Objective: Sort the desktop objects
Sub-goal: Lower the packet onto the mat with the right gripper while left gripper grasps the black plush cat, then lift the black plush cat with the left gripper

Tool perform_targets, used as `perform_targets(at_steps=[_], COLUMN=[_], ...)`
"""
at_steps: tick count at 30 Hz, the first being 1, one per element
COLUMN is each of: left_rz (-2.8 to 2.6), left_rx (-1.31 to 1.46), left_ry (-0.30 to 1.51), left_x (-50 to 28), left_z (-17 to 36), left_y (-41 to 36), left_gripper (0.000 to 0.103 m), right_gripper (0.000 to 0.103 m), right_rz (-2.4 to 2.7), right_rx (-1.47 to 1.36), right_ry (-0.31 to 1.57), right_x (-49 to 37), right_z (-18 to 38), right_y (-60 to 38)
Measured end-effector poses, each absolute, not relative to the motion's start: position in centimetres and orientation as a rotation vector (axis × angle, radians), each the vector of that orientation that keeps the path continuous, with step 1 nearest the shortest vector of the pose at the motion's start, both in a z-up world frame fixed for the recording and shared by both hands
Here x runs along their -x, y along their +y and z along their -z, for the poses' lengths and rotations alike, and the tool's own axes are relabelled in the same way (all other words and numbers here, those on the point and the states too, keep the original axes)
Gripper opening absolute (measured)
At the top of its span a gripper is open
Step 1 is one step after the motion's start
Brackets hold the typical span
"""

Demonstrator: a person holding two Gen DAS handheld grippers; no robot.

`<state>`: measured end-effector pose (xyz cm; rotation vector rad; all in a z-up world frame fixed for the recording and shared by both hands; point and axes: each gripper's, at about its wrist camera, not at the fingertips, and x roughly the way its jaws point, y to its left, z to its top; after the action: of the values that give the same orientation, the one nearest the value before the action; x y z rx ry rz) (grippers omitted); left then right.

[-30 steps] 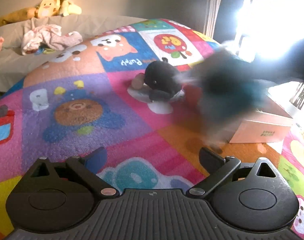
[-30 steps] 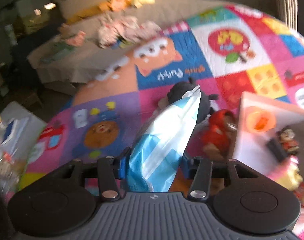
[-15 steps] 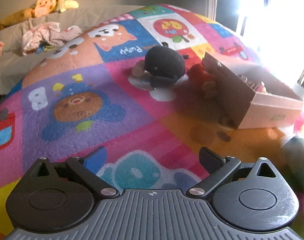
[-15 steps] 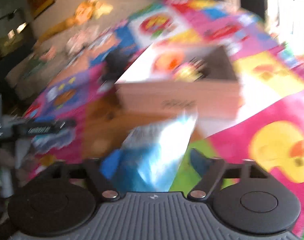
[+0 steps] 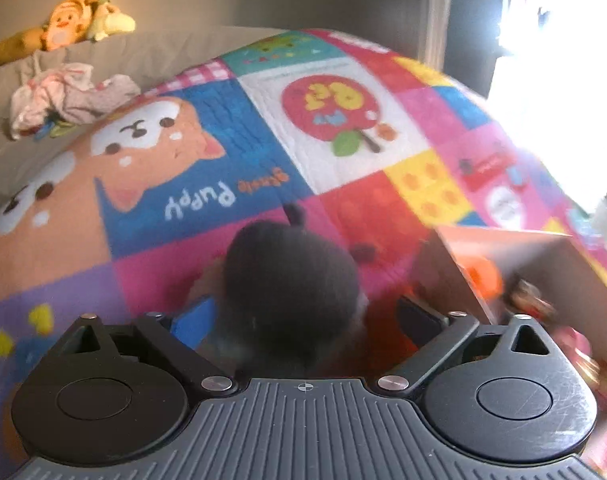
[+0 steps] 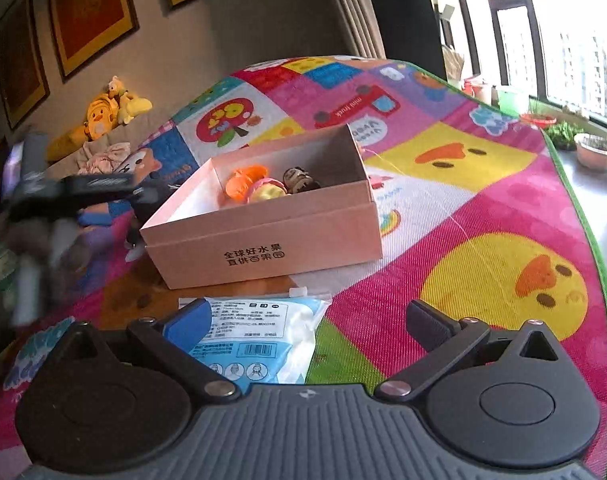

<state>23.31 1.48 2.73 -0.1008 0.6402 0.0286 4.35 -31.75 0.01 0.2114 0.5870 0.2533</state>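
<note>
Box (image 6: 263,236) sits on the play mat (image 6: 483,208); right gripper (image 6: 303,320) is opening over the blue wipes pack (image 6: 259,336), not gripping it. Left gripper (image 5: 303,312) is closing around the black plush (image 5: 291,280), pads not touching yet

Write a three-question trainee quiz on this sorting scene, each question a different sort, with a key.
1. True or false: the blue-and-white packet lies inside the pink box.
2. Which object sits between the left gripper fingers? A) yellow plush B) dark plush toy C) potted plant
3. Fill in: the packet rests on the play ____, in front of the box.

Key:
1. False: it lies on the mat outside the box, between the right gripper fingers, whose jaws are opening.
2. B; the left jaws are closing around it.
3. mat
</note>
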Motion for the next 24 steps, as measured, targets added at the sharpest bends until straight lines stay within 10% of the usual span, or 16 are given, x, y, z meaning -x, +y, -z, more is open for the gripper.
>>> perform_targets(at_steps=[5,24], left_rz=[-0.055,0.210], left_rx=[0.063,-0.240], left_ry=[0.636,0.693], left_x=[-24.2,-0.6], left_z=[-2.1,-3.7], left_y=[1.5,-0.9], left_gripper=[0.075,0.082], right_gripper=[0.103,0.103], right_rz=[-0.258,-0.245], right_rx=[-0.282,-0.363], right_ry=[0.622,0.655], right_x=[-5.0,-5.2], right_z=[0.6,1.0], right_y=[-32.6,-33.5])
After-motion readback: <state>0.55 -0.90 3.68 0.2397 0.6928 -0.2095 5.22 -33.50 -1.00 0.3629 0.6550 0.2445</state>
